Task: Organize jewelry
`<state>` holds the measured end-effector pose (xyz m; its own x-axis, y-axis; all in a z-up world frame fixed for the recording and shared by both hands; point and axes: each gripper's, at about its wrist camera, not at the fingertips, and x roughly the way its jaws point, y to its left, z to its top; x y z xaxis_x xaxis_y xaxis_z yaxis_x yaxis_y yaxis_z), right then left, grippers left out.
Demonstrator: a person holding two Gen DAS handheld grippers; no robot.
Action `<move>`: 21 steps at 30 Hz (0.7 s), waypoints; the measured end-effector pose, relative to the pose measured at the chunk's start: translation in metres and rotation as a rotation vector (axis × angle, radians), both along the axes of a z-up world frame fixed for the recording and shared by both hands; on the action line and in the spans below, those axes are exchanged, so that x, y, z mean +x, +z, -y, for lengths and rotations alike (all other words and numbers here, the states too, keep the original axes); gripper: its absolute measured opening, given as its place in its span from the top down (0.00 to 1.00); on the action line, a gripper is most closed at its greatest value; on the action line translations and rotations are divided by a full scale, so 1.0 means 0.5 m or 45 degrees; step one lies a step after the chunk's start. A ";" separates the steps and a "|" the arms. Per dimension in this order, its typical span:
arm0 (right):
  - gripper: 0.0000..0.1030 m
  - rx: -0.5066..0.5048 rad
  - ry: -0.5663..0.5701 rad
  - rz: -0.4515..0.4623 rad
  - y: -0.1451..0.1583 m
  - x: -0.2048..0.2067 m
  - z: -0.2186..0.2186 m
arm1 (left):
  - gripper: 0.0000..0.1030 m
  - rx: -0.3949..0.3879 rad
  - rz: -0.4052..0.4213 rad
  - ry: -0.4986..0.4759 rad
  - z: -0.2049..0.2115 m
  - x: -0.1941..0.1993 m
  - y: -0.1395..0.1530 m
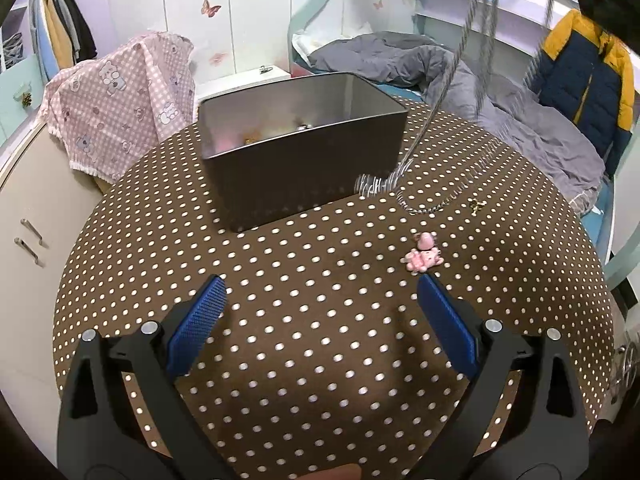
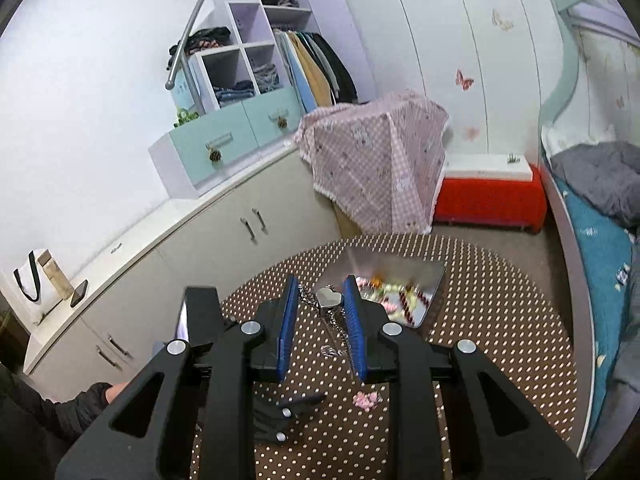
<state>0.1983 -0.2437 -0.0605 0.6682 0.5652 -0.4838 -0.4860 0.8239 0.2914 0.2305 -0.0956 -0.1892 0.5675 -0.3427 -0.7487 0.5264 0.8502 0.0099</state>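
Gripping a heart-pendant chain necklace [image 2: 329, 300] in the right gripper [image 2: 320, 300] above the metal tin [image 1: 304, 148], holding the left gripper [image 1: 320, 300] wide open over the polka-dot tablecloth [image 1: 320, 360], pink charm [image 1: 424, 254] lying nearby.

a silver chain necklace [image 1: 452, 92] hung in long strands, its lower end trailing onto the table beside the metal box [image 1: 300, 160], motion-blurred. its heart-shaped pendant [image 2: 329, 297] sat between the blue pads with chain draped below. the open grey box stood upright, holding mixed colourful pieces [image 2: 394, 294]. a pink charm [image 1: 423, 254] and a small gold piece [image 1: 477, 205] lay apart on the table.
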 end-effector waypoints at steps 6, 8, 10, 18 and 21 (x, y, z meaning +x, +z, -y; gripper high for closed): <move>0.79 0.003 -0.036 0.012 0.003 0.000 0.016 | 0.08 0.011 0.004 -0.072 0.056 0.009 -0.007; 0.79 0.002 -0.054 0.008 -0.002 -0.002 0.022 | 0.09 0.046 -0.005 -0.109 0.088 0.014 -0.021; 0.79 0.002 -0.072 -0.003 -0.010 0.001 0.029 | 0.12 0.052 -0.011 -0.140 0.111 0.015 -0.033; 0.79 0.012 -0.102 -0.007 -0.011 0.014 0.040 | 0.85 -0.067 -0.127 -0.138 0.086 0.039 -0.011; 0.79 0.012 -0.101 0.013 0.003 0.024 0.035 | 0.85 -0.086 -0.079 -0.107 0.049 0.033 0.025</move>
<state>0.2105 -0.2612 -0.0588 0.7157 0.5151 -0.4716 -0.4225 0.8570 0.2949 0.2468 -0.1200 -0.1766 0.4879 -0.4380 -0.7551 0.5939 0.8005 -0.0807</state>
